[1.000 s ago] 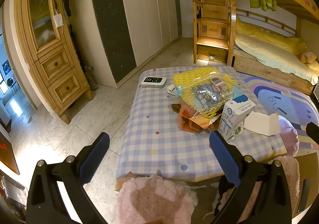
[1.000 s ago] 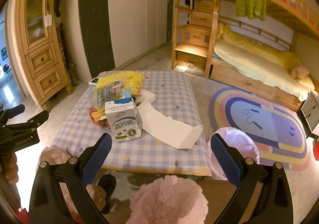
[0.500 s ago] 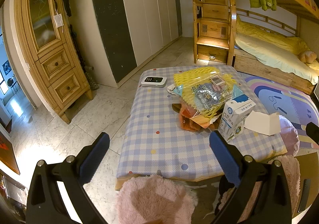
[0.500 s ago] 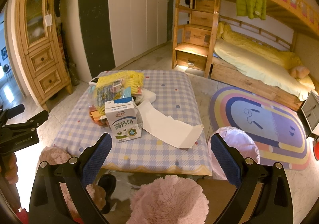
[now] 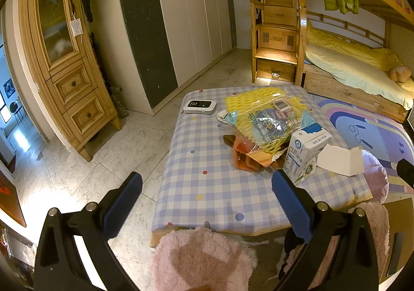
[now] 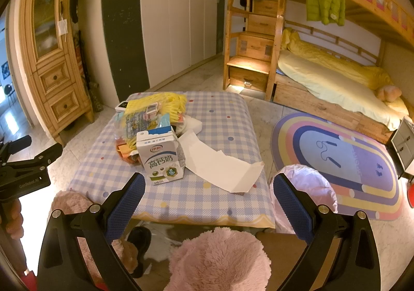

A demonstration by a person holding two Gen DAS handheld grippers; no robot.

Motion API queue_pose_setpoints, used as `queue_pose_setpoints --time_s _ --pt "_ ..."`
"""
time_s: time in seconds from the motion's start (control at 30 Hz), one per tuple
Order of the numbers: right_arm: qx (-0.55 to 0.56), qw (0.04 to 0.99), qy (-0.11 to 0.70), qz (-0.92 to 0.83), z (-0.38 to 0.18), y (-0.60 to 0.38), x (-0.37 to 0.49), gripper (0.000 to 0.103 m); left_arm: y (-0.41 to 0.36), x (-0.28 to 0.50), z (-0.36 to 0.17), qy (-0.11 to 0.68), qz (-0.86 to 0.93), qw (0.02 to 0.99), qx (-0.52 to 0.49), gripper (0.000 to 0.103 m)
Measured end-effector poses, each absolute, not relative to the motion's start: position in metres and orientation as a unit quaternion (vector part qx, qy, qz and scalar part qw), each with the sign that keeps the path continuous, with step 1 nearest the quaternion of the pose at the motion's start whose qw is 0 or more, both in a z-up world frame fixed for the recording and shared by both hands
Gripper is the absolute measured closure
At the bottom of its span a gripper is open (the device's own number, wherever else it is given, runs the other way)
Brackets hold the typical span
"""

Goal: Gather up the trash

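Currently, nothing picked up yet, by the look of it.
left gripper (image 5: 207, 182): jaws wide apart, empty, hovering off the near edge of the surface (image 5: 207, 187).
right gripper (image 6: 207, 185): jaws wide apart, empty, also short of the near edge.
milk carton (image 6: 161, 157): upright, just ahead of the right jaws and slightly left of their centre line; ahead-right of the left jaws.
carton handling: probably light if empty, thin card walls that dent easily; grip across the flat side panels at mid-height, gentle squeeze, avoid the opened top.
white paper (image 6: 220, 164): lying flat ahead of the right jaws, right of the carton, one end partly curled at the surface edge.
paper handling: very light and limp, hard to pinch flat; take the raised corner at the near edge.
wrapper pile (image 6: 152, 115): yellow foam net plus printed plastic bag, beyond the carton, touching it or close to it; can't tell.
pile handling: soft, crinkly, slippery film; pinch a bunched fold, expect pieces to come apart.
bin bag (image 6: 308, 187): pink liner, on the floor right of the surface, just beyond the right jaw tip.
white device (image 5: 199, 106): far ahead of the left jaws; likely not trash.
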State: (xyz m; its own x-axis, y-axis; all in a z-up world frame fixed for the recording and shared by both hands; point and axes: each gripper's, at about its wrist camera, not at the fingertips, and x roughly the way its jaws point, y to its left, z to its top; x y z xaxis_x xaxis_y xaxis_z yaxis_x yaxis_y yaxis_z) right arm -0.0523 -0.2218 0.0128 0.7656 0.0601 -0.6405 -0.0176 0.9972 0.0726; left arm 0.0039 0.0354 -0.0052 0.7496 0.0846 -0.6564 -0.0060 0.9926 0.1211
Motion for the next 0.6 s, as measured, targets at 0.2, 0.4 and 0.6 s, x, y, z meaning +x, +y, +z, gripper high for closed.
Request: queue_pose_setpoints --time_s 0.2,0.4,0.6 --pt "0.031 0.939 0.342 0.020 0.013 -0.222 -0.052 0.005 0.032 0.003 -0.005 0.353 0.024 0.934 0.056 0.006" --pt "0.031 0.938 0.346 0.019 0.009 -0.221 -0.051 0.005 0.033 0.004 -0.010 0.357 0.023 0.932 0.058 0.006" --pt "0.032 0.938 0.343 0.029 -0.001 -0.220 -0.046 0.005 0.036 0.010 -0.017 0.362 0.024 0.930 0.054 0.006"
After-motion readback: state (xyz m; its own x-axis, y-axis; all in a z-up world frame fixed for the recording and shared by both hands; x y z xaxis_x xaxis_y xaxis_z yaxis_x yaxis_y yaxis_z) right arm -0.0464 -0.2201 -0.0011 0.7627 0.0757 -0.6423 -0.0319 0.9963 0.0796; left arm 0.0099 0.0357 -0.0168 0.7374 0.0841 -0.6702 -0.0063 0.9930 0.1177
